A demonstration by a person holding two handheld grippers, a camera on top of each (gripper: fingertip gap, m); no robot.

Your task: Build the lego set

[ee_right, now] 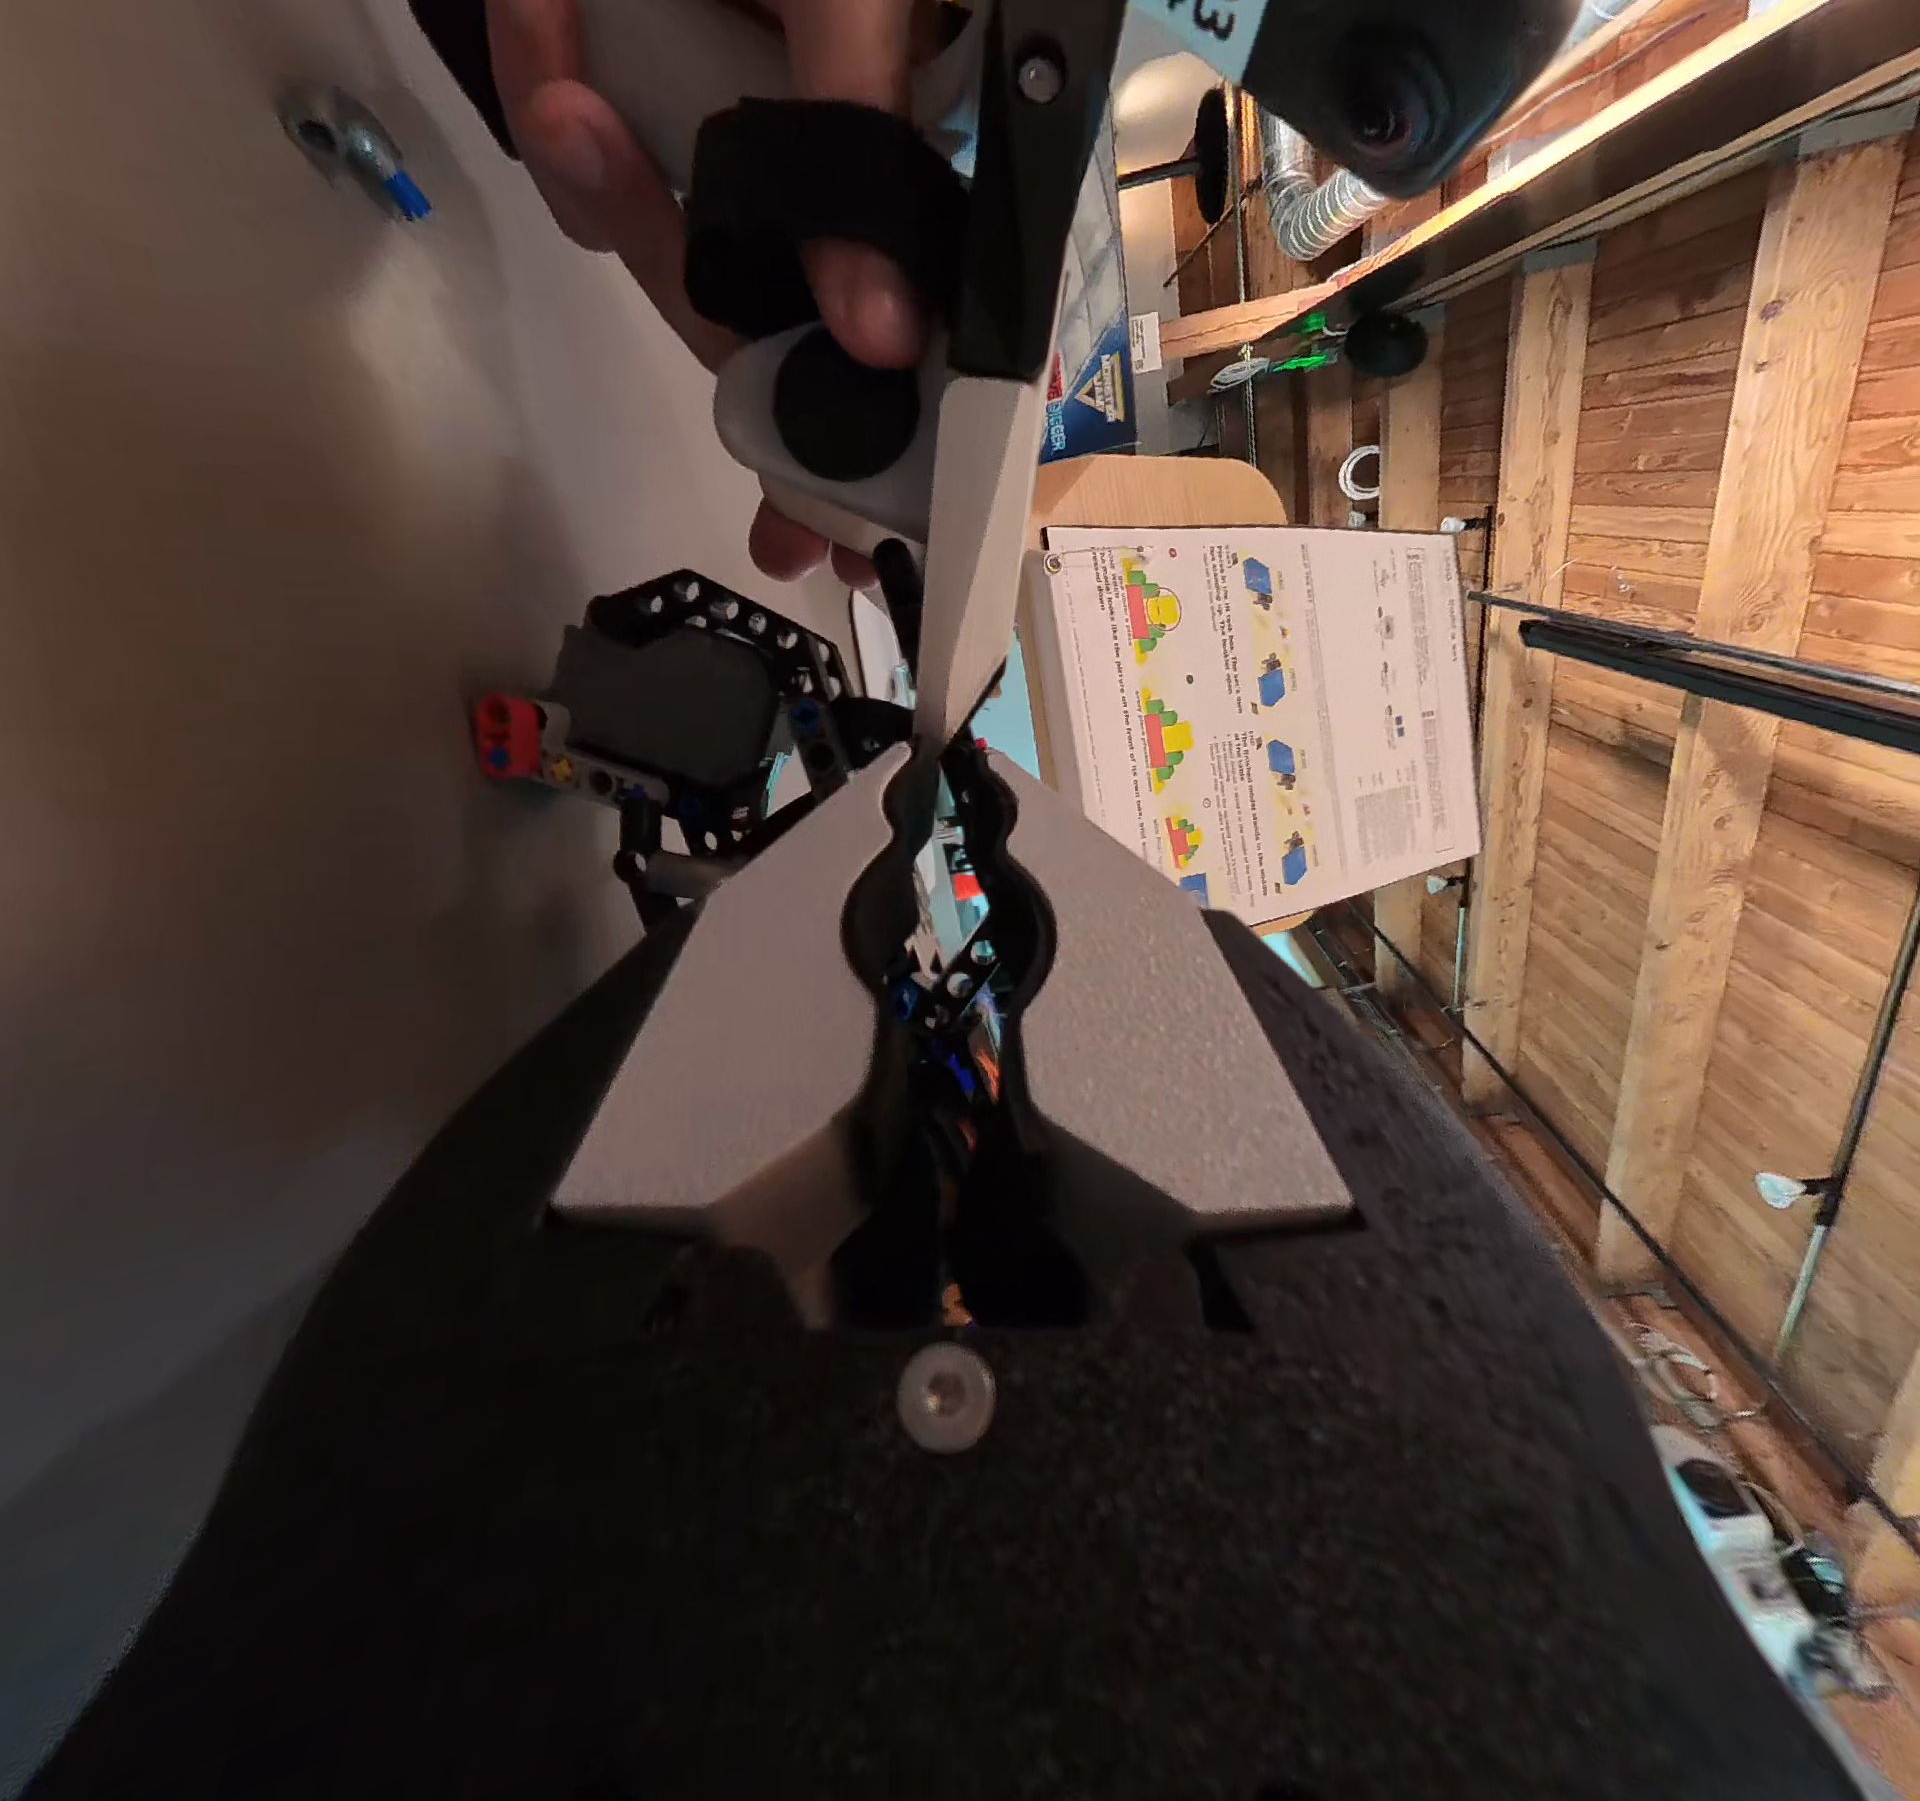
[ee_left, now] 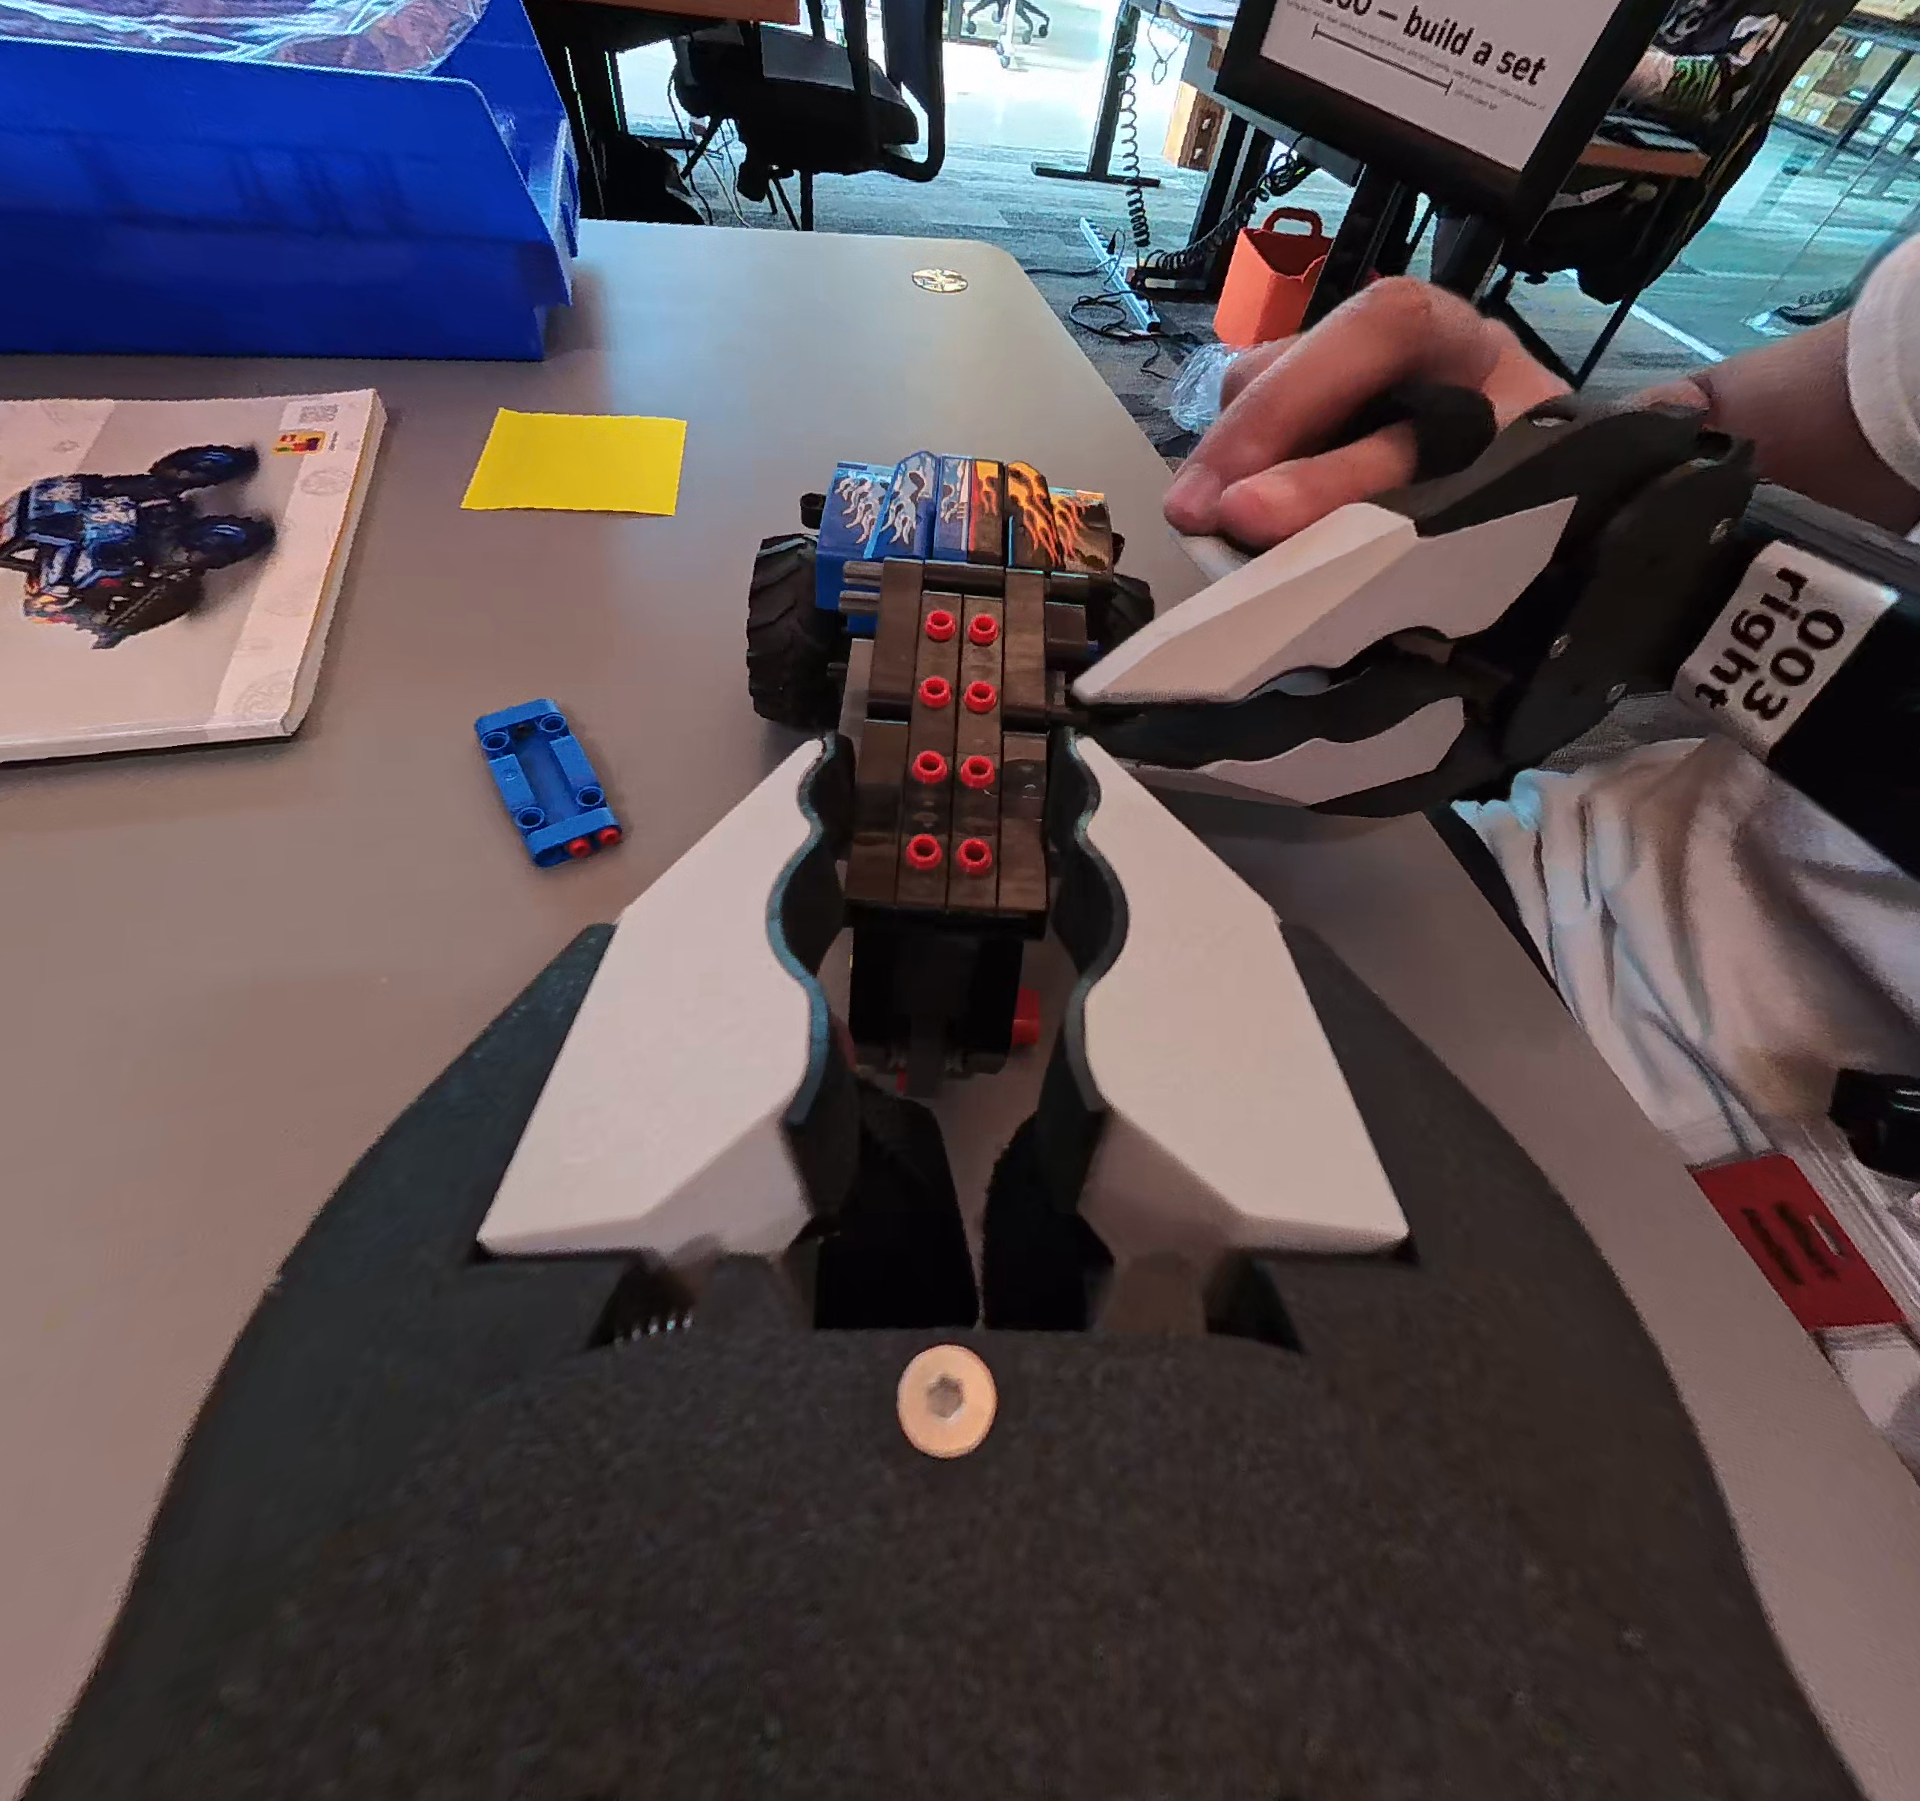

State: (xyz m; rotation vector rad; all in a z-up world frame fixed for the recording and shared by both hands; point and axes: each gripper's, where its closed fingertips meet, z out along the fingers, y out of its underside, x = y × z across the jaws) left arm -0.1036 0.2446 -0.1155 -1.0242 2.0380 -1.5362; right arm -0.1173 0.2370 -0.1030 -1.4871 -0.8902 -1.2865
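Note:
A brick-built toy truck [ee_left: 951, 546] with black wheels, a blue and orange flame body and a black deck with red studs stands on the grey table [ee_left: 312, 972]. My left gripper [ee_left: 951, 775] is shut on the truck's black deck, one finger on each side. My right gripper [ee_left: 1091, 712] comes in from the right, held by a hand [ee_left: 1351, 421], and its tips pinch the truck's right side. In the right wrist view my right gripper [ee_right: 935, 764] is nearly closed, with black, blue and orange truck parts between the jaws. The truck's black frame [ee_right: 707, 702] shows to the left.
A small blue plate piece [ee_left: 545, 780] lies left of the truck. A yellow paper square [ee_left: 575, 461], an instruction booklet [ee_left: 156, 567] and a blue bin [ee_left: 260, 172] are farther left. The table edge runs close on the right. A printed sheet [ee_right: 1247, 712] stands behind. The tips of both grippers are at nearly the same place. My left gripper's tips are some 12 centimetres from the small blue plate piece [ee_left: 545, 780].

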